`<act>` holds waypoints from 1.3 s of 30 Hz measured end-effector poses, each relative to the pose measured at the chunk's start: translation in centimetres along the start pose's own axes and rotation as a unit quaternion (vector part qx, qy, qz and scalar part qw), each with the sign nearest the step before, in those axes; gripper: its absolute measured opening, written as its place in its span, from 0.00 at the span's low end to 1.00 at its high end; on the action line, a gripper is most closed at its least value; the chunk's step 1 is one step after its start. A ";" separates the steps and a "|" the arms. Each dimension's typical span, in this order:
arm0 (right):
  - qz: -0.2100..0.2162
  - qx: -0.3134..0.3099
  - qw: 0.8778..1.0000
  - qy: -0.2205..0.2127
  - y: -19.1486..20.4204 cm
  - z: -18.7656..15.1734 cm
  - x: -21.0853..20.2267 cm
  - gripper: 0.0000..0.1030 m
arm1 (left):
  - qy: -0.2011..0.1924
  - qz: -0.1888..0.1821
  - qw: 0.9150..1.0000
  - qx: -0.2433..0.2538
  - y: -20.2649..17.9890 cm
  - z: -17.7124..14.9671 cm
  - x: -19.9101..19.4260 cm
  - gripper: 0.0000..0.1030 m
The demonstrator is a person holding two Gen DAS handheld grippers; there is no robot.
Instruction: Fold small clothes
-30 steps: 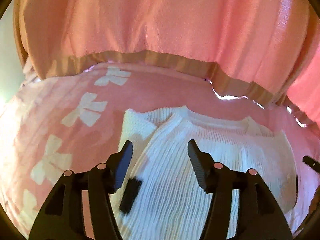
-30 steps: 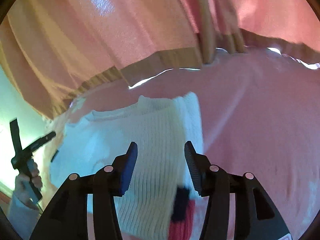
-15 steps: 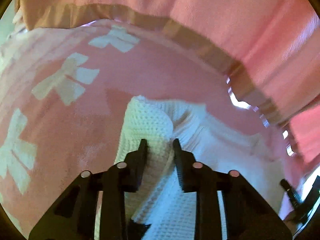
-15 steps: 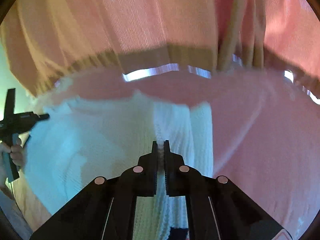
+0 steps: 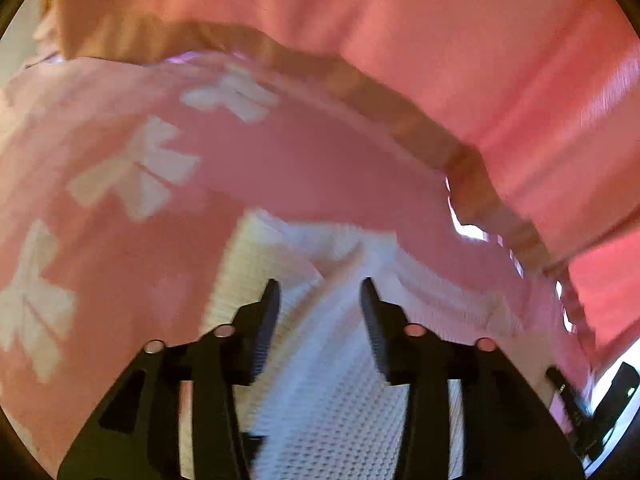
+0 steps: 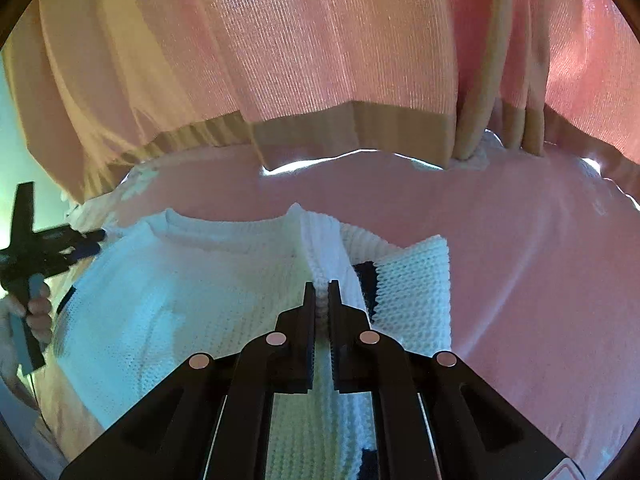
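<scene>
Both fisheye cameras ride a handheld gripper, looking forward and steeply down along black fingers close above a white ribbed knit sweater [image 5: 320,380] [image 6: 180,300] on a pink bow-printed cloth [image 5: 300,168] [image 6: 520,260]. Both views share these and pink curtains [image 5: 440,40] [image 6: 300,40] at twelve o'clock.

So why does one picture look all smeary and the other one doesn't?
Left wrist view: motion blur smears the bows on the pink blanket and the white sweater. Right wrist view: sharp, so the sweater's knit shows clearly, with bright glare under the curtain. Both views bend at the edges from the fisheye lens.
</scene>
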State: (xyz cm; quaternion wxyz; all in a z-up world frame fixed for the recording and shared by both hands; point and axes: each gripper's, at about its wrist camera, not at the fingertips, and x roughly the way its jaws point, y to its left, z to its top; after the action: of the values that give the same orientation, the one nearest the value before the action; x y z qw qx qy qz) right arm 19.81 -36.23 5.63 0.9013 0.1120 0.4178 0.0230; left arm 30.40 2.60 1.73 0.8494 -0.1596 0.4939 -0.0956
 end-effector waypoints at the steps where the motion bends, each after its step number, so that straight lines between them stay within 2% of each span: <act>1: 0.001 0.001 1.000 0.000 0.0 -0.1 -0.1 0.06 | 0.008 0.008 1.000 0.009 -0.3 -0.3 0.6 0.49; 5: 0.000 0.004 1.000 0.002 -0.2 -0.4 0.0 0.06 | 0.009 0.032 0.998 0.046 -0.9 -1.4 1.5 0.46; 6: -0.001 0.005 1.000 0.002 -0.3 -0.4 0.0 0.06 | 0.014 0.033 0.997 0.061 -1.2 -1.6 1.6 0.35; 7: -0.001 0.005 1.000 0.002 -0.3 -0.4 0.0 0.06 | 0.020 0.029 0.997 0.073 -1.5 -1.8 1.6 0.14; 8: -0.001 0.006 1.000 -0.001 -0.3 -0.4 -0.1 0.06 | 0.023 0.026 0.996 0.078 -1.6 -1.9 1.6 0.08; 11: 0.004 0.010 0.999 -0.033 -0.2 0.0 -1.3 0.06 | -0.011 0.023 0.995 0.101 -2.2 -1.6 -0.3 0.07; 15: 0.003 0.010 0.996 -0.090 -0.2 1.1 -2.9 0.07 | -0.079 0.018 0.993 0.087 -2.4 0.0 -3.5 0.07; 17: -0.009 0.016 0.997 -0.081 -1.0 1.3 -1.7 0.13 | -0.100 0.042 0.992 0.064 -1.9 0.9 -3.4 0.08; 18: -0.024 0.020 0.998 -0.050 -1.8 1.2 0.3 0.17 | -0.097 0.052 0.992 0.056 -1.5 1.2 -2.4 0.12; 19: -0.043 0.029 0.998 -0.024 -2.6 0.9 1.8 0.17 | -0.083 0.060 0.993 0.050 -1.1 1.3 -1.0 0.12; 20: -0.057 0.045 0.997 -0.005 -3.4 0.4 2.5 0.17 | -0.060 0.085 0.994 0.039 -0.3 1.2 0.6 0.12; 21: -0.058 0.060 0.996 0.005 -3.9 0.1 2.7 0.18 | -0.051 0.096 0.994 0.032 0.2 1.0 1.2 0.10; 23: -0.044 0.073 0.996 -0.003 -3.9 0.1 1.2 0.18 | -0.048 0.099 0.994 0.029 0.4 0.6 1.0 0.10; 24: -0.035 0.064 0.997 -0.014 -3.4 0.0 -0.4 0.21 | -0.052 0.105 0.992 0.037 0.1 0.4 0.3 0.12; 26: -0.033 0.047 0.998 -0.018 -2.4 -0.8 -2.6 0.33 | -0.071 0.113 0.989 0.059 -0.5 -0.6 -1.9 0.28; 27: -0.034 0.048 0.998 -0.013 -2.1 -2.0 -3.7 0.35 | -0.079 0.116 0.988 0.066 -0.7 -1.2 -2.8 0.43; 28: -0.030 0.055 0.998 0.000 -2.0 -2.8 -4.0 0.35 | -0.087 0.119 0.986 0.073 -0.8 -1.9 -3.6 0.50; 30: -0.006 0.063 0.998 0.026 -2.0 -4.4 -4.1 0.35 | -0.088 0.121 0.984 0.095 -1.2 -3.8 -5.1 0.51; 32: -0.022 0.048 0.997 0.058 -1.7 -6.4 -3.3 0.35 | -0.073 0.114 0.985 0.106 -1.6 -5.2 -5.8 0.53; 34: -0.026 0.047 0.996 0.069 -1.7 -7.8 -3.1 0.35 | -0.065 0.108 0.987 0.104 -1.4 -7.0 -6.4 0.57; 35: -0.023 0.046 0.996 0.067 -1.6 -8.2 -3.2 0.34 | -0.060 0.113 0.987 0.101 -1.1 -8.0 -6.6 0.58; 36: -0.025 0.042 0.997 0.061 -1.5 -8.5 -3.6 0.25 | -0.054 0.112 0.987 0.101 -0.9 -8.6 -6.4 0.58; 37: -0.030 0.035 0.997 0.060 -1.4 -8.4 -3.8 0.12 | -0.049 0.113 0.987 0.100 -0.7 -9.2 -6.3 0.58; 38: -0.037 0.033 0.997 0.054 -1.5 -8.2 -4.1 0.07 | -0.048 0.115 0.987 0.098 -0.6 -9.9 -6.3 0.58; 39: -0.036 0.037 0.998 0.044 -1.7 -8.0 -4.5 0.07 | -0.050 0.115 0.987 0.101 -0.7 -10.3 -6.4 0.58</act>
State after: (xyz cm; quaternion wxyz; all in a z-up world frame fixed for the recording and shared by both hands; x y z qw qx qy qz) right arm 10.72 -37.00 3.68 0.8777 0.1291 0.4610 -0.0202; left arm 18.28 2.15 2.41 0.8900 -0.0193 0.4538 -0.0388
